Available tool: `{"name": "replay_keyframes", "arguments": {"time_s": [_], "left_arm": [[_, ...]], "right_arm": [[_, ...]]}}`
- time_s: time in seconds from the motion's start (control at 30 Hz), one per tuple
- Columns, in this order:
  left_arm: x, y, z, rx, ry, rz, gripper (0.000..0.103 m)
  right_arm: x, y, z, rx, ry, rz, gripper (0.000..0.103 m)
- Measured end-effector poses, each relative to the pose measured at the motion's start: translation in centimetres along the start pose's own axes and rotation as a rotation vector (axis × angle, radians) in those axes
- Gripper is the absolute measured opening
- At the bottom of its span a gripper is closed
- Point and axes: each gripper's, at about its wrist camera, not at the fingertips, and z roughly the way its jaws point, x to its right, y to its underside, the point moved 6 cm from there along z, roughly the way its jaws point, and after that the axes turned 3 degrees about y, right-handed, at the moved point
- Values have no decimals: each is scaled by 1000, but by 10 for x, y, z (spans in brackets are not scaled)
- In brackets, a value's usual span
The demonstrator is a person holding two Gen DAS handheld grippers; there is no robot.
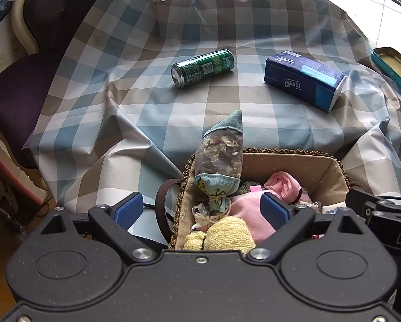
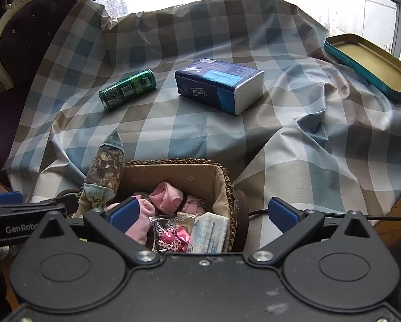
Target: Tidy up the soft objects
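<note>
Both tongs hang just above a woven basket [image 2: 227, 185] with a fabric lining, which sits at the near edge of a table draped in a blue, grey and white checked cloth [image 1: 173, 112]. Left tongs [image 1: 200, 209] stand wide apart with nothing pressed between the blue pads; below the gap lie a yellow towelling bundle [image 1: 224, 232] and a pink cloth [image 1: 247, 210] inside the basket. Right tongs [image 2: 204, 213] are spread wide too and grip nothing; under them sit a clear bag of leopard-print and pink items [image 2: 170, 237] and a small tissue pack [image 2: 211, 232], with rolled pink socks [image 2: 165, 194] further in. A long sachet of dried herbs [image 1: 219, 158], capped in teal fabric and tied with string, leans upright against the basket's left rim. Out on the cloth, well apart from the basket, a green drink can [image 1: 203, 68] lies on its side beside a navy Tempo tissue pack [image 1: 305, 80]. An open teal tin [image 2: 369, 64] rests at the far right edge.
</note>
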Motion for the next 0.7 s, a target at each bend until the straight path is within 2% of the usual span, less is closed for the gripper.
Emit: {"name": "replay_keyframes", "arguments": {"time_s": [0.33, 0.7], "left_arm": [[-2, 2, 1, -23, 32, -35, 95], [-1, 3, 1, -26, 27, -34, 95]], "right_arm": [[-1, 2, 1, -13, 2, -1, 103], [0, 4, 3, -26, -2, 11, 103]]}}
